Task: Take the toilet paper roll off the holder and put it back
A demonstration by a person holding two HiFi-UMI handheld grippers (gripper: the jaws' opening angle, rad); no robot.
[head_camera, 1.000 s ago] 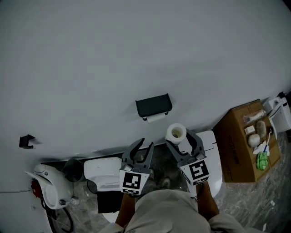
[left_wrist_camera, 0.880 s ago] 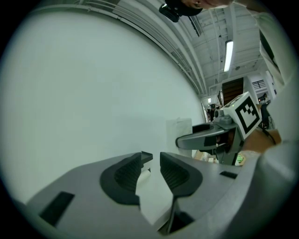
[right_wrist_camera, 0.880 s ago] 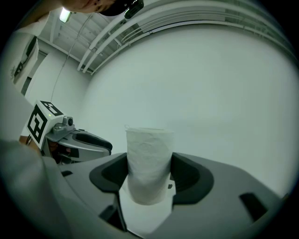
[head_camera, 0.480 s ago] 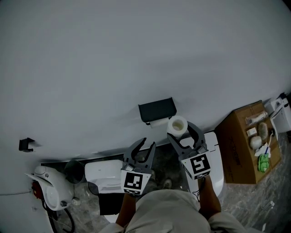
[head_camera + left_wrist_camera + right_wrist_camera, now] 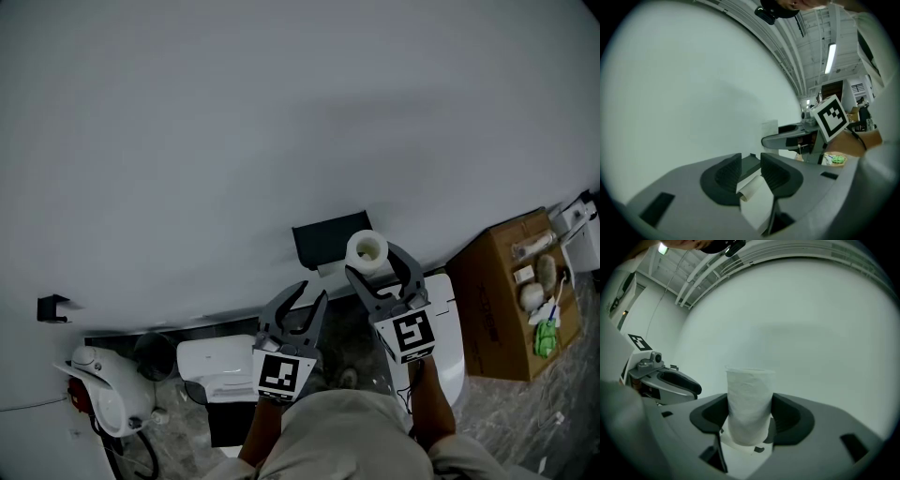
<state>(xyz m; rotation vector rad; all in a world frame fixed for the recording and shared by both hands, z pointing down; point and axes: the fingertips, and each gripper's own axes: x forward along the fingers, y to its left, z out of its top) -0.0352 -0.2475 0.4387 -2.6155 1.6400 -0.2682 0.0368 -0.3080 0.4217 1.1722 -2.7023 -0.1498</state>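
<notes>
Count entry, one moment.
- Grippers: 2, the left gripper and the right gripper.
- Marker cubes: 2, one per gripper.
- Toilet paper roll: 1, between the right fingers.
- Black holder: 1, on the wall just beyond the right fingers.
- Cardboard box: 1, well to the right of the right fingers.
- Small black wall bracket: 1, far left of the left fingers.

White toilet paper roll — holder seemingly black; cardboard box brown.
</notes>
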